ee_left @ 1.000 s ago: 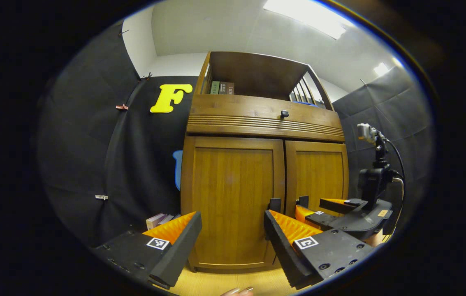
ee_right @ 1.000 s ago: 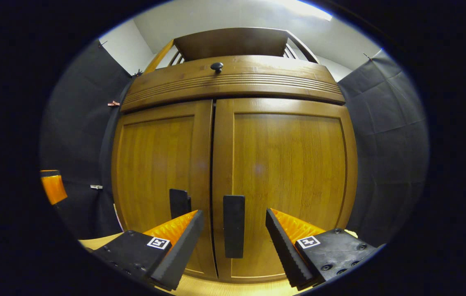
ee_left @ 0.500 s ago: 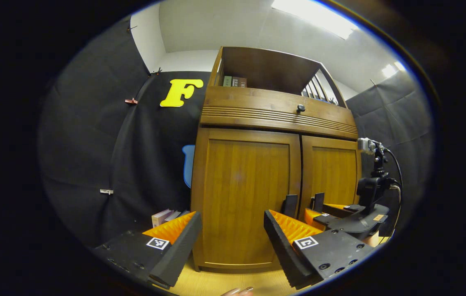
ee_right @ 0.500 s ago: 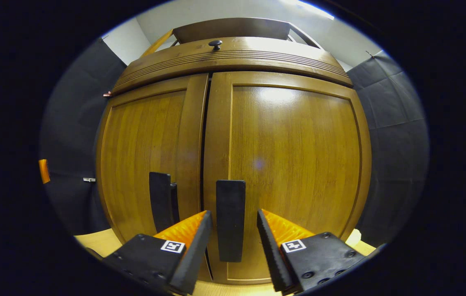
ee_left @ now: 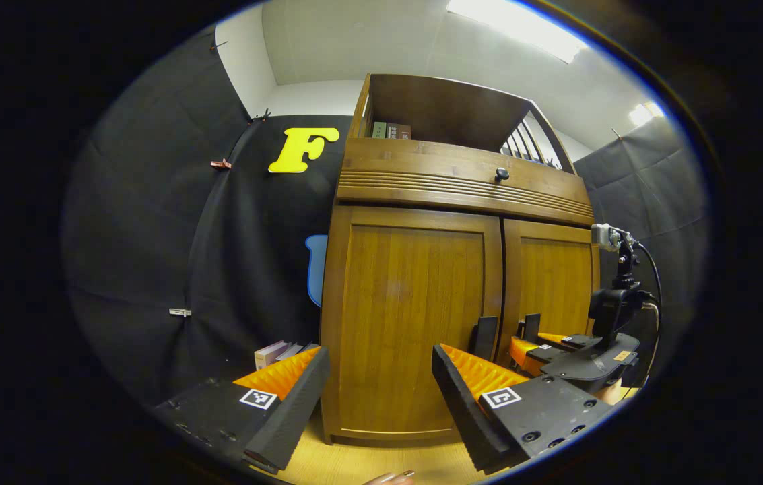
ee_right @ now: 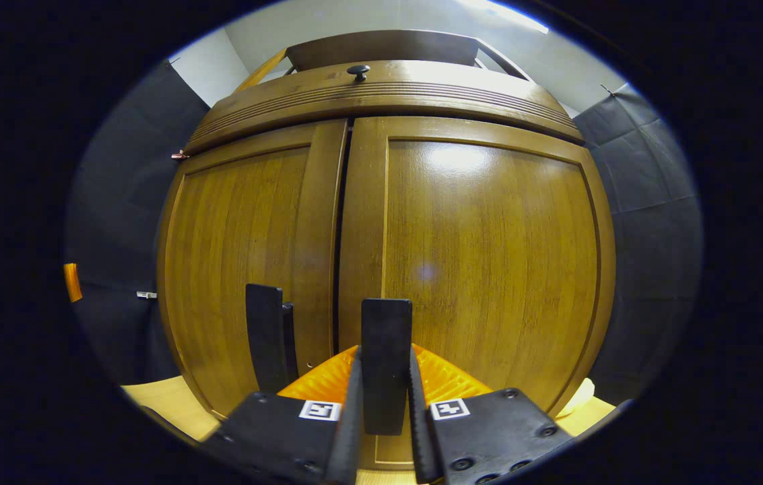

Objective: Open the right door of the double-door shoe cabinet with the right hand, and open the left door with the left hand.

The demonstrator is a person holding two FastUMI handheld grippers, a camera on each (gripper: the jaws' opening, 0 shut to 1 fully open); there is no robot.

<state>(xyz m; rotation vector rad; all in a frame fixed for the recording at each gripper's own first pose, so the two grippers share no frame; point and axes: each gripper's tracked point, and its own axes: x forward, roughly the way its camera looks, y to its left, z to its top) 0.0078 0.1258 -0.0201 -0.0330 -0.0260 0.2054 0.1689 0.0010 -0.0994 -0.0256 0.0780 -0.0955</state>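
Left tongs (ee_left: 378,377): jaws stand wide, holding nothing, short of the left door (ee_left: 411,316) of the shoe cabinet (ee_left: 462,195). The left door handle (ee_left: 485,337), a dark upright bar near the centre seam, lies ahead and to the right of these tongs, untouched.

Cabinet: it stands on the table (ee_left: 354,465) against the booth wall. Both doors appear flush and shut, with only the thin dark seam between them.

Right tongs (ee_right: 384,411): jaws drawn in narrow, both fingers (ee_right: 352,404) pressing the sides of the right door handle (ee_right: 386,357). The right door (ee_right: 489,256) shows no swing yet.

Step in hand, by judgement: the right-hand grasp is made; the pull is not yet begun. The next move calls for drawing the right handle outward along the door's hinge arc, keeping the grip square so the bar does not slip. The left tongs then need to shift right onto their own handle and close before pulling.
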